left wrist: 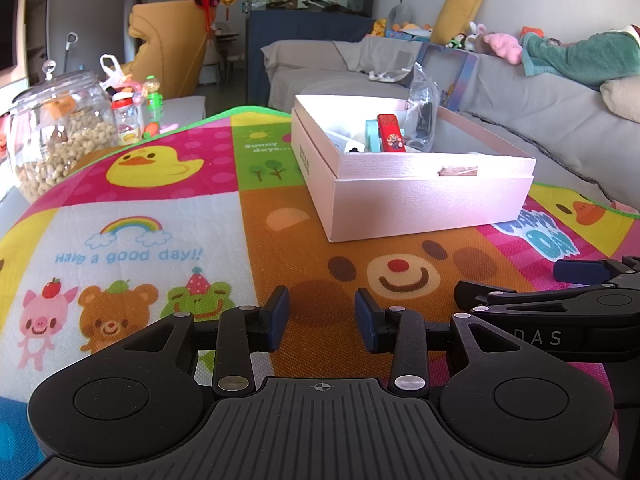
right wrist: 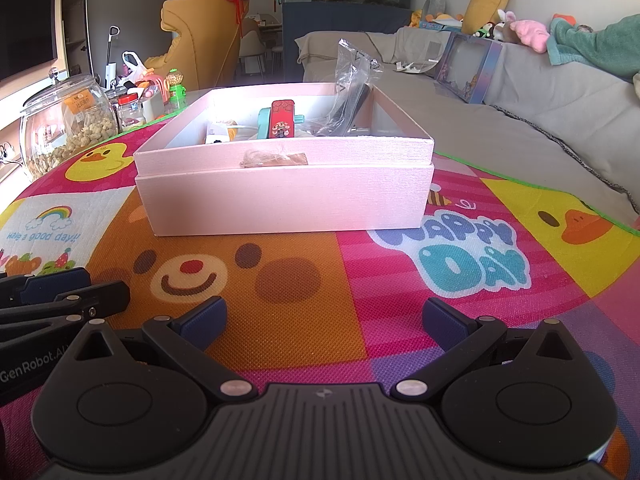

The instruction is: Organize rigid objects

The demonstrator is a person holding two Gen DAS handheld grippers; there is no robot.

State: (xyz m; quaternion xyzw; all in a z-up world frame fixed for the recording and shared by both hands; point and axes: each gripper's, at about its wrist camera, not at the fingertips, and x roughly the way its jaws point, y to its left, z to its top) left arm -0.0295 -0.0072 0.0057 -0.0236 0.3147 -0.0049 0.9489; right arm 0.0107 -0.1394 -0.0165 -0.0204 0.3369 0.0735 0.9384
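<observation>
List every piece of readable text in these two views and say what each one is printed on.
"Have a good day!!" on the mat's white rainbow panel.
"Sunny days...." on its green panel.
"HAPPY DAY" on its pink panel.
"GenRobot.AI" on the left gripper, right wrist view.
"DAS", a cut-off word, on the right gripper, left wrist view.
Too small or blurred: lettering on the pink box's side, labels on the glass jar and small jar, print on the red tin.

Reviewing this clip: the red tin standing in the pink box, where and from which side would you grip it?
Grip the red tin by its upper half, coming from above. It stands roughly upright, leaning on a teal item, and its top clears the pink box rim while the walls block a side approach. Probably close the pads across its narrow edges; the clear bag sits close to one side.
</observation>
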